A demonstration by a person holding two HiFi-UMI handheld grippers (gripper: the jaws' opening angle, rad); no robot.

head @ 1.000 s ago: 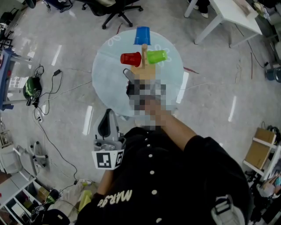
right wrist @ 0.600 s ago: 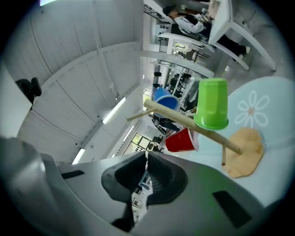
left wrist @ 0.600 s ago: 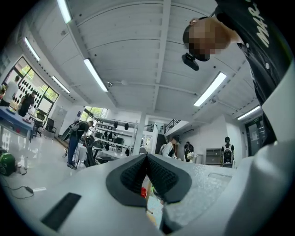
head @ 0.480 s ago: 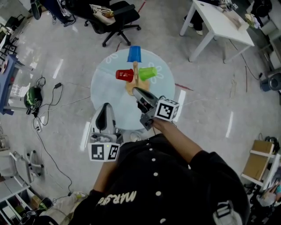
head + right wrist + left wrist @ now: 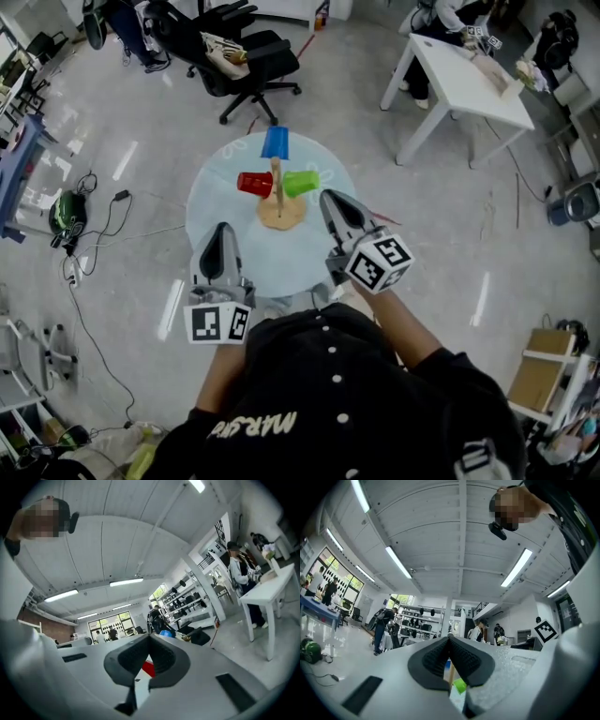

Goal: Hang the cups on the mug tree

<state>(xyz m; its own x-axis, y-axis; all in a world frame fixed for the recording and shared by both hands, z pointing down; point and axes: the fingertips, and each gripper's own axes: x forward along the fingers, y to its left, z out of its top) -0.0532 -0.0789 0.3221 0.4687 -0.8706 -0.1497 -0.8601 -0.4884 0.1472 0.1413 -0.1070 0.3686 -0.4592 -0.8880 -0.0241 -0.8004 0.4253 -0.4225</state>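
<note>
A wooden mug tree [image 5: 277, 194] stands on the round pale-blue table [image 5: 220, 202]. Three cups hang on it: blue [image 5: 276, 142] at the far side, red [image 5: 253, 183] at the left, green [image 5: 302, 183] at the right. My left gripper [image 5: 222, 236] hovers at the table's near left edge, jaws together and empty. My right gripper [image 5: 335, 202] is raised near the table's right edge, jaws shut with nothing between them. Past the tips, the left gripper view shows a slice of green cup [image 5: 459, 685] and the right gripper view shows some red cup [image 5: 148, 668].
A black office chair [image 5: 239, 56] stands beyond the table and a white desk [image 5: 466, 80] at the far right. Cables and a green helmet [image 5: 66, 208] lie on the floor to the left. Shelving [image 5: 553, 370] stands at the right.
My right gripper has drawn back from the mug tree toward the table's near right. The left gripper has risen to the near left edge. The view has tilted so the table sits farther off.
</note>
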